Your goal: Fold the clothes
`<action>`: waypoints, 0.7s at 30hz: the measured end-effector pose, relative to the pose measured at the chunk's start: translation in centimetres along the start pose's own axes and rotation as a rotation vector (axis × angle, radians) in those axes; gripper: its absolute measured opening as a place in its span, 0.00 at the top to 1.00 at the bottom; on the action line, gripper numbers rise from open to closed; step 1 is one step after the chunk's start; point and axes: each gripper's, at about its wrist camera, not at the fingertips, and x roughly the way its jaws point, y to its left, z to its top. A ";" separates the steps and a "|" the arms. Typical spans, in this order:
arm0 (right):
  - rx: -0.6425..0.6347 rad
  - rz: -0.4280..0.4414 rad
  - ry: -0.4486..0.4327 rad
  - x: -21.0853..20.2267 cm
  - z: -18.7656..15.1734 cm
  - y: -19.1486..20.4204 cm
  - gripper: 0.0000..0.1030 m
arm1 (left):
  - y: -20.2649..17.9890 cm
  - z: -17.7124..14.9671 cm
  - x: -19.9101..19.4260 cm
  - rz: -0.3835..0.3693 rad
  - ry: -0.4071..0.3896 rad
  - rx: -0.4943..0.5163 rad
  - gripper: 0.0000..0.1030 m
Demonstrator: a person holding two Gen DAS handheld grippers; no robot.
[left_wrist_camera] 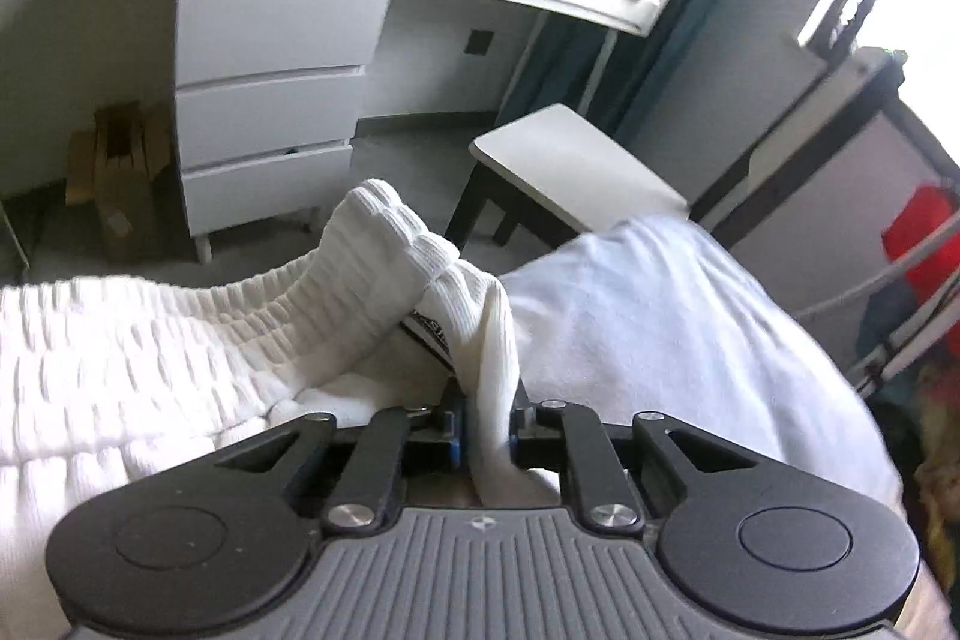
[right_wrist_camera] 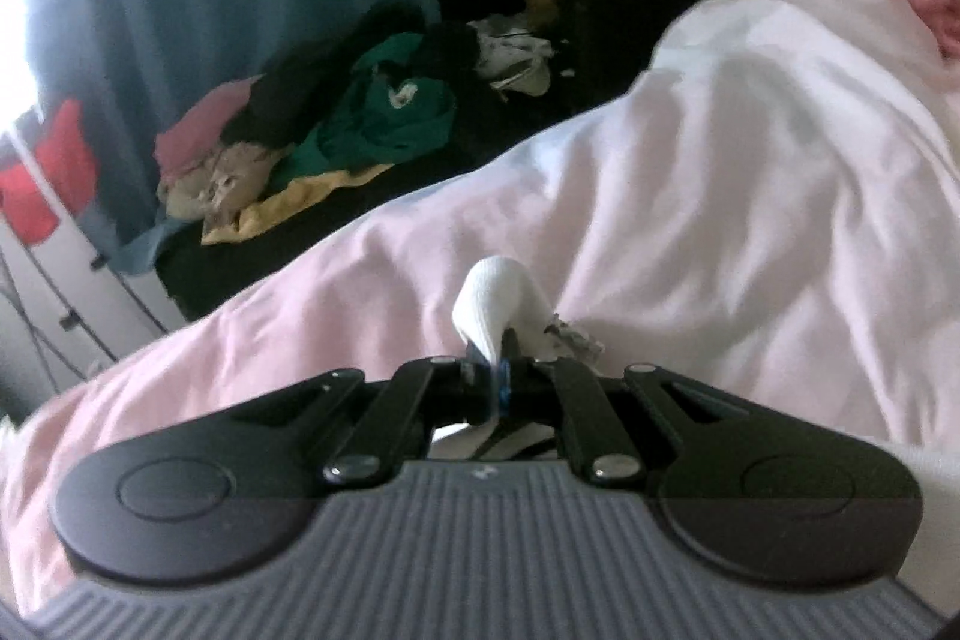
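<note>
The left gripper (left_wrist_camera: pixel 483 418) is clenched on a bunched edge of the white ribbed garment (left_wrist_camera: pixel 180 334); the cloth is pinched tightly between the closed jaws. The right gripper (right_wrist_camera: pixel 495 370) is likewise clenched on a small tuft of what seems to be the same white cloth (right_wrist_camera: pixel 492 295). The garment is held over the bed (right_wrist_camera: pixel 720 196), and its ribbed body is spread to the left of the left gripper.

For a good fold, both grips should be kept firm and level, the cloth should be kept taut between them, and the edge should be laid flat on the bed.

Most of the garment is cut off, so its kind cannot be told. A label near the left gripper is unreadable. Both views are blurred.
</note>
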 end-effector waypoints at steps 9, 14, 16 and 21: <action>0.324 0.261 0.064 -7.1 -1.6 -6.6 0.39 | 5.8 0.1 -6.6 -0.168 -0.012 0.015 0.49; 0.512 0.389 0.089 -13.6 -5.4 -12.0 0.37 | 12.3 -2.1 -12.3 -0.248 -0.017 -0.033 0.40; 0.566 0.404 0.114 -15.6 -6.9 -14.0 0.37 | 15.0 -3.1 -13.8 -0.262 0.007 -0.074 0.40; 0.626 0.410 0.260 -17.1 -9.9 -16.1 0.37 | 20.5 -6.0 -15.4 -0.292 0.131 -0.202 0.37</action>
